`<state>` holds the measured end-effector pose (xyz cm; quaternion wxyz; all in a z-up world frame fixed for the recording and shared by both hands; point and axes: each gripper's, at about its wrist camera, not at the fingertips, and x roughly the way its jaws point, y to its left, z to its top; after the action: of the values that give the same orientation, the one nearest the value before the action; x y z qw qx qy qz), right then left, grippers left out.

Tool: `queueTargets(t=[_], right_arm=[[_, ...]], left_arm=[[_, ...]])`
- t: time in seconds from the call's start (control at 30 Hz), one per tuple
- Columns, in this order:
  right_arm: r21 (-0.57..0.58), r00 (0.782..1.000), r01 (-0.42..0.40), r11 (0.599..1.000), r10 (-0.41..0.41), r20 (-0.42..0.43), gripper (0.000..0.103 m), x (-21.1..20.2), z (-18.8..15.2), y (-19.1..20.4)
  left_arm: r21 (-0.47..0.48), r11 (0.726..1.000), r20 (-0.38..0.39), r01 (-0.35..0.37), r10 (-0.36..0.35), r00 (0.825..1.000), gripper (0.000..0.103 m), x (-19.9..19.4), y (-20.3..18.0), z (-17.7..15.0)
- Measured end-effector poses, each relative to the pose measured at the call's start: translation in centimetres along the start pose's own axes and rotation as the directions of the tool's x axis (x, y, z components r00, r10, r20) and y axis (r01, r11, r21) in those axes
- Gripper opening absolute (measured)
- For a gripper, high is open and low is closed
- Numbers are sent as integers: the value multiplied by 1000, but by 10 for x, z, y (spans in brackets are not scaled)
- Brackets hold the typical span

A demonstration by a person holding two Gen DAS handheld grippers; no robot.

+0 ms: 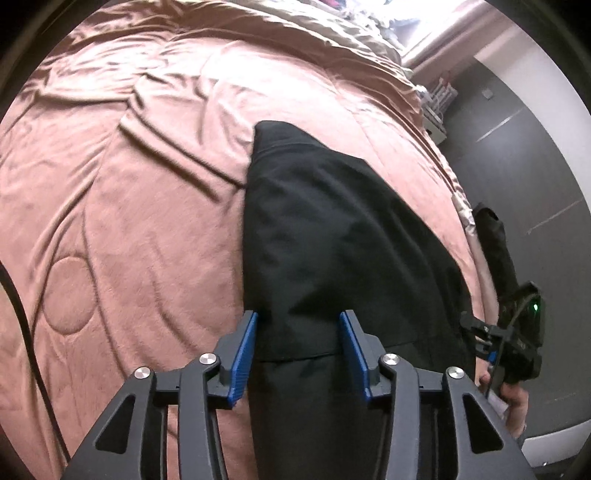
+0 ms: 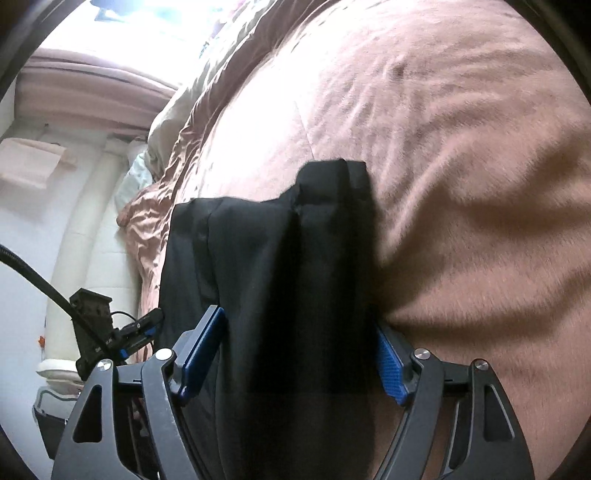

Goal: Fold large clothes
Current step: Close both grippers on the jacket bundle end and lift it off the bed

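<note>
A black garment [image 1: 325, 236] lies folded in a long strip on the pink quilted bedspread [image 1: 129, 221], near the bed's right edge. My left gripper [image 1: 299, 332] is open, its blue pads [image 1: 245, 354] standing either side of the garment's near end without pinching it. In the right wrist view the same black garment [image 2: 280, 266] runs between the wide-open jaws of my right gripper [image 2: 295, 332]; its blue pads [image 2: 201, 347] stand apart from the cloth. The other gripper shows at the right edge of the left view [image 1: 517, 332] and at the left of the right view [image 2: 99, 325].
Rumpled bedding [image 1: 295, 33] is piled at the head of the bed. Grey floor and wall [image 1: 517, 147] lie past the bed's right edge. A white padded headboard or wall [image 2: 85, 240] and a cable [image 2: 33, 273] show left of the right view.
</note>
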<state>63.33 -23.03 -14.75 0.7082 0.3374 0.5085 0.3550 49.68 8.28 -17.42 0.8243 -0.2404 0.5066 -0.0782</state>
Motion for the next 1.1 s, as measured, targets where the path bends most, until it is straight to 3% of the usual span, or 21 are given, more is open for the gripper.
queueTargets(t=[0.17, 0.23, 0.33, 0.43, 0.6, 0.67, 0.73, 0.9, 1.1], right_arm=[[-18, 1000, 2, 1000, -2, -15, 73, 12, 6, 5], [-28, 1000, 19, 999, -20, -14, 44, 14, 7, 6], [-8, 1000, -10, 1000, 10, -2, 24, 16, 7, 3], [-31, 1000, -15, 999, 16, 26, 15, 9, 1, 5], [-91, 998, 23, 996, -17, 58, 11, 3, -5, 25], [-105, 998, 31, 994, -24, 64, 11, 1, -7, 31], [-104, 997, 33, 994, -26, 68, 10, 0, -10, 32], [-120, 995, 40, 992, -29, 95, 8, -12, -21, 50], [-171, 986, 86, 982, -59, 153, 8, -34, -46, 80]], left_arm=[[77, 997, -6, -21, 22, 1000, 47, 2, -18, -2], [109, 994, -11, -32, 34, 999, 47, 5, -21, -1], [89, 996, -20, -23, 25, 999, 52, 9, -14, 3], [9, 1000, -4, 2, -2, 1000, 60, 13, 6, 10], [-93, 993, 1, 71, -71, 997, 64, 26, 29, 17], [-95, 993, -2, 68, -68, 998, 64, 28, 29, 19], [-86, 995, -2, 44, -45, 999, 58, 26, 24, 20], [-29, 1000, 24, 9, -8, 1000, 30, 8, 0, 17], [24, 1000, 91, 18, -20, 996, 22, -35, -25, 12]])
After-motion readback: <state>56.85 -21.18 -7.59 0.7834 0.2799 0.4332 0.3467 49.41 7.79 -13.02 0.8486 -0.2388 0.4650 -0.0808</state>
